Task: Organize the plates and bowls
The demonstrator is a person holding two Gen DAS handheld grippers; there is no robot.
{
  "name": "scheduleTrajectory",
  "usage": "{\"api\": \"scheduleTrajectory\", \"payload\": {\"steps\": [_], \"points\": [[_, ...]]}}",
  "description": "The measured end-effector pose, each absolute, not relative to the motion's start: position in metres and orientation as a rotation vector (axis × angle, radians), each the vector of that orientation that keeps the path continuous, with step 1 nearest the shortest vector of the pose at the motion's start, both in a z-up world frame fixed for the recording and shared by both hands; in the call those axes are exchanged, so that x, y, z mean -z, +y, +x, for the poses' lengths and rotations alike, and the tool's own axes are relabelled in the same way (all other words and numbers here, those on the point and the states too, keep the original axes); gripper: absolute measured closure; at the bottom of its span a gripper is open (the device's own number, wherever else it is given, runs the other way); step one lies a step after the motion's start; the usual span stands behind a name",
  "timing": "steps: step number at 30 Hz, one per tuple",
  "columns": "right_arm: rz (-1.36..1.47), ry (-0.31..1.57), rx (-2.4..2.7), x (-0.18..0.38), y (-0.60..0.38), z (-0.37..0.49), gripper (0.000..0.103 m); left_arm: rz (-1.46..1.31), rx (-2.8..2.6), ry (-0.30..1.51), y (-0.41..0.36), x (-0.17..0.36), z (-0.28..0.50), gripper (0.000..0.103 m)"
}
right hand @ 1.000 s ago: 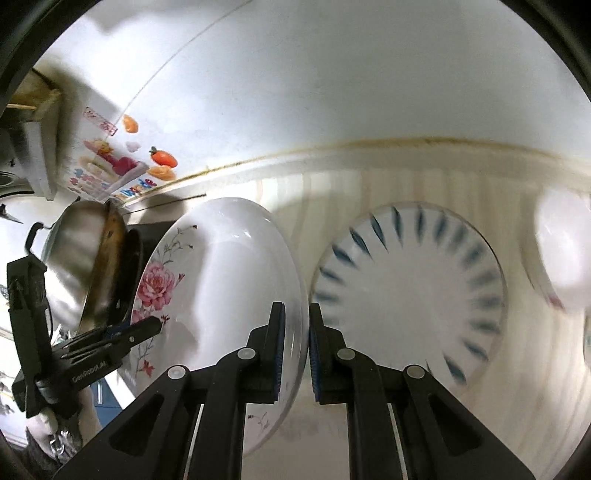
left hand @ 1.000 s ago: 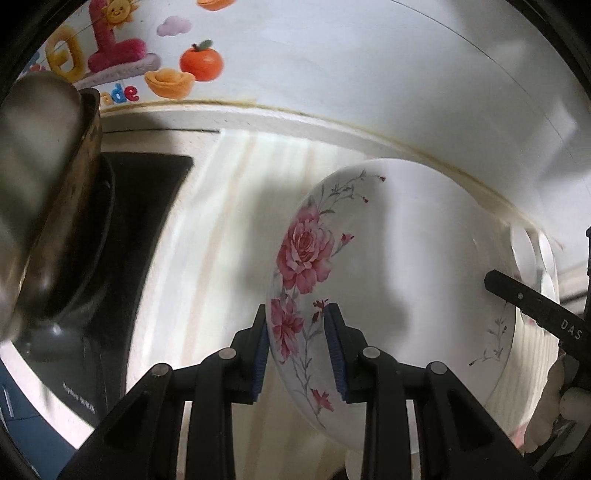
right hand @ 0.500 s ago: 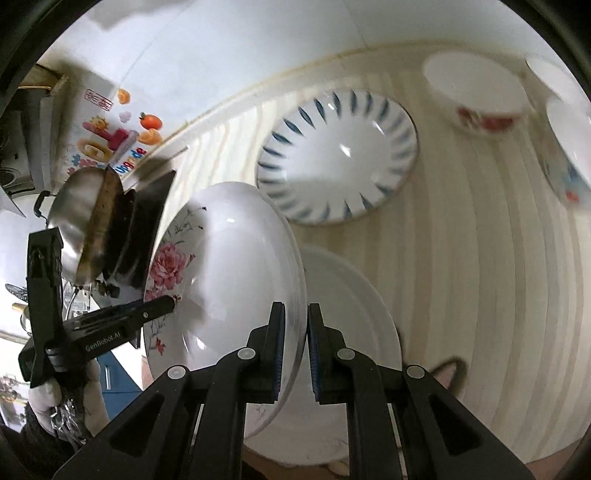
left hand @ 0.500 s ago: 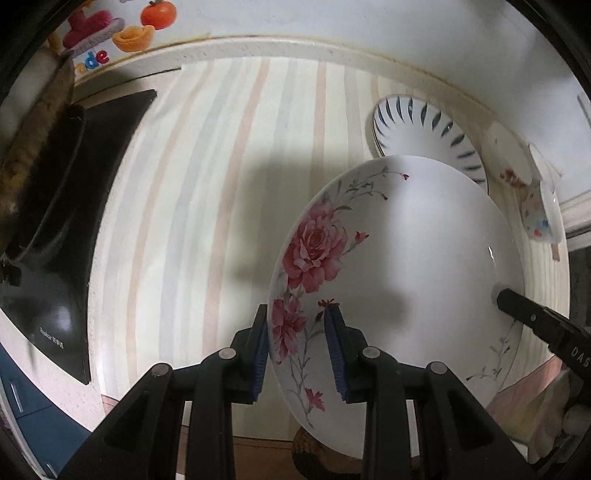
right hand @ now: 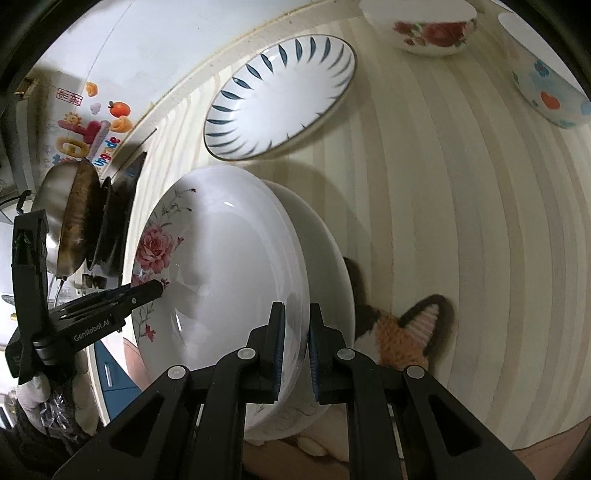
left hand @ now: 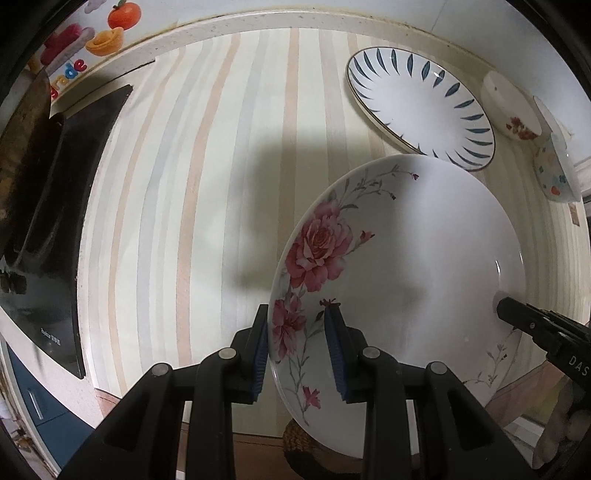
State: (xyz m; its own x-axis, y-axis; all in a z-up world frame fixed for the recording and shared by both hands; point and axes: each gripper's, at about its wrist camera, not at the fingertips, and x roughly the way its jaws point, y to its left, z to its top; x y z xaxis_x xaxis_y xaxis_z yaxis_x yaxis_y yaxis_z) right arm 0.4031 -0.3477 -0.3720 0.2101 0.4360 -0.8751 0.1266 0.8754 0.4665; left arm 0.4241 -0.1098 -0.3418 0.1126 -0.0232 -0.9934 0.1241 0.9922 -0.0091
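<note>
While the striped counter (left hand: 207,177) spreads under everything, the rose plate (left hand: 406,266) hangs just above it, carried at opposite rims by both grippers. In the right wrist view it sits over a plain white plate (right hand: 328,254) that lies on the counter at the near edge; whether the two touch I cannot tell. The left gripper (left hand: 298,347) is clamped on the flowered edge of the rose plate, its blue pads (left hand: 338,354) pressing either face. The right gripper (right hand: 296,347) is closed tight on the far rim, the thin edge pinched between its pads. Behind, near the wall, a blue-petal plate (left hand: 421,103) rests flat on the counter, apart from the held one. To its right stand two bowls: a red-flower bowl (right hand: 428,29) and a bowl with coloured dots (right hand: 550,92). At the left a steel wok (right hand: 70,214) stands on a black stove (left hand: 59,229). A small knitted fox-like item (right hand: 410,332) peeks out beside the white plate.
</note>
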Motion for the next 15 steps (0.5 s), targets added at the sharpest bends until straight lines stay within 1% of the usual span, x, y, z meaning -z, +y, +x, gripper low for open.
{"api": "scheduleTrajectory", "payload": {"steps": [15], "points": [[0.476,1.451,-0.187,0.373,-0.349,0.408,0.089,0.128,0.113,1.483,-0.124,0.355,0.433,0.076]]}}
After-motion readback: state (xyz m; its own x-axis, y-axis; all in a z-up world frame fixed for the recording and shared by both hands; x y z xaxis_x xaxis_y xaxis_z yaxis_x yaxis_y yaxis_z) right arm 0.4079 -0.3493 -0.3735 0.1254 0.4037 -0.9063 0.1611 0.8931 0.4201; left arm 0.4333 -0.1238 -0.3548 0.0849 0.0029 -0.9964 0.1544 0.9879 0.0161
